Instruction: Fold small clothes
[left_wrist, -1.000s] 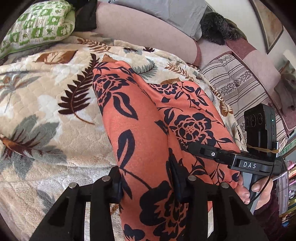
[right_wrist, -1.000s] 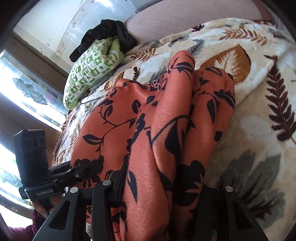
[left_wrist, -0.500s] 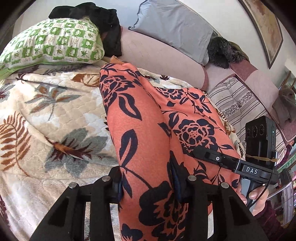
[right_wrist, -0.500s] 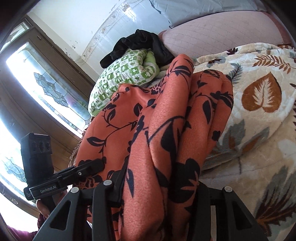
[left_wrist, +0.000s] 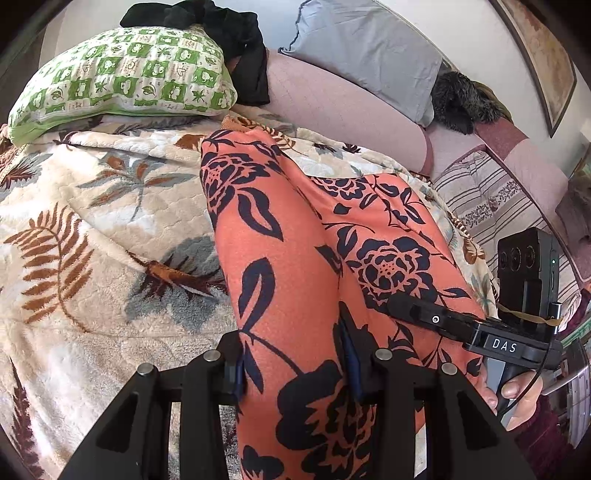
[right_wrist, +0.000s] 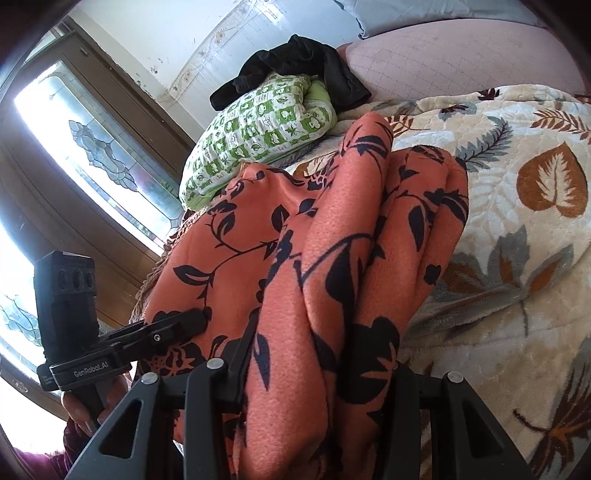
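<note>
Matt orange floral cloth garment, plush fleecy blanket, matt black plastic tool.

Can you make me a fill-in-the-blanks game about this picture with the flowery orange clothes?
1. Both grippers are shut on the orange ____ garment.
2. The pillow has a white and ____ check pattern.
3. A ____ cloth lies on top of the pillow.
4. The blanket under the garment is printed with ____.

Missing words: floral; green; black; leaves
</note>
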